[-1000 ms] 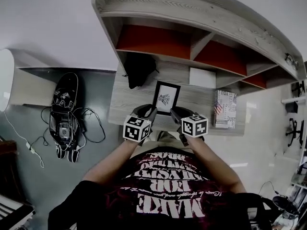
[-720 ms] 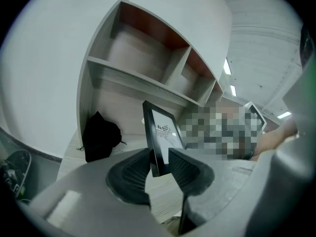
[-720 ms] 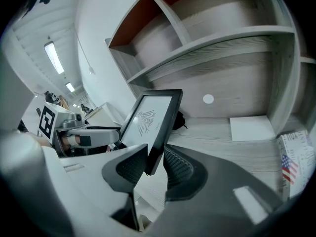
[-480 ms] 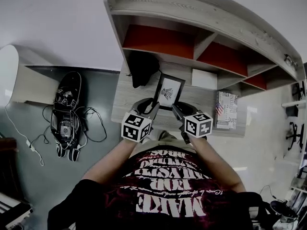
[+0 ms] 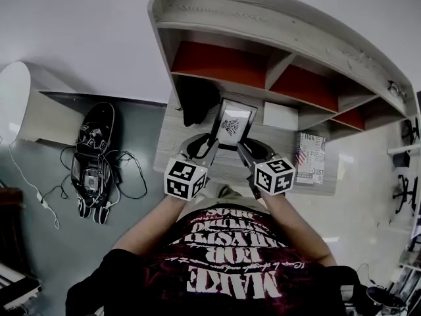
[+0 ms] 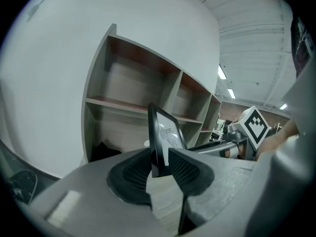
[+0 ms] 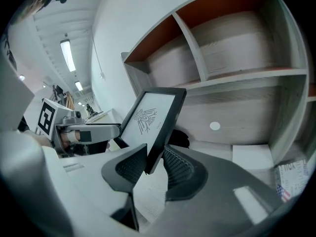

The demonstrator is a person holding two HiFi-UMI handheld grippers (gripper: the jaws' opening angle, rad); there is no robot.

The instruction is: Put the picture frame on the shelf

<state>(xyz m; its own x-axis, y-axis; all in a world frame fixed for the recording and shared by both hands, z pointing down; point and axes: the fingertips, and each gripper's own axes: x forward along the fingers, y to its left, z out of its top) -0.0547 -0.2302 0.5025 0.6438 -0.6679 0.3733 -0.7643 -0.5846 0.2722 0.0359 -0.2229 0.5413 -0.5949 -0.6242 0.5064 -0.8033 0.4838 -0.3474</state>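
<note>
Black-rimmed frame [image 5: 235, 122] was at the centre of the head view, tilted, held over the worktop [image 5: 176, 143] just in front of the shelf [image 5: 276, 28]. Left tool [image 5: 211, 139] was clamped on its left edge and right tool [image 5: 239, 145] on its right edge.

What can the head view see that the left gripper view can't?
Only the head view shows the flag-printed booklet on the desk and the marker cube of the left gripper. Only the left gripper view shows ceiling lights and, close up, its ribbed pads gripping the edge of the picture frame. Both show the picture frame, the wooden shelf and the right gripper with its marker cube.
</note>
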